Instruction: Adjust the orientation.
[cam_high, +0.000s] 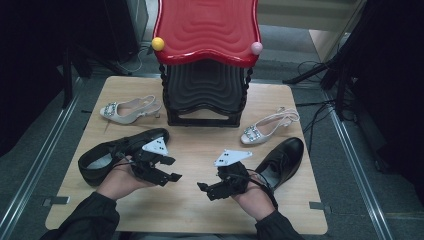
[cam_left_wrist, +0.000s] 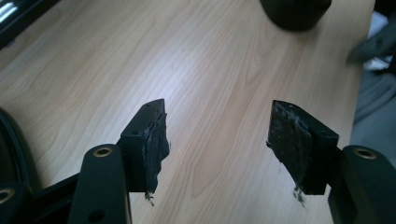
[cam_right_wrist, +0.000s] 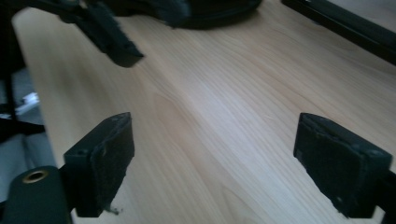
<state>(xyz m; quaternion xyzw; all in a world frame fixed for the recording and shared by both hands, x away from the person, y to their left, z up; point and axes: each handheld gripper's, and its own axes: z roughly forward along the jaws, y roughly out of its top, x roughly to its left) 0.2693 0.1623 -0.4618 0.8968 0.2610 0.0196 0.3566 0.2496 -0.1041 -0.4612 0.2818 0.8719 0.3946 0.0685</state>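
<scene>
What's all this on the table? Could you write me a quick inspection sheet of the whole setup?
Surface: wooden table, bare between the grippers.
Job's things: two black shoes; two white heeled sandals.
Clutter: red and black stacked shelf at the back.
Grippers: left gripper and right gripper open, holding nothing.
Cables: some on the floor at right.
Surroundings: grey floor, dark stands at both sides.
</scene>
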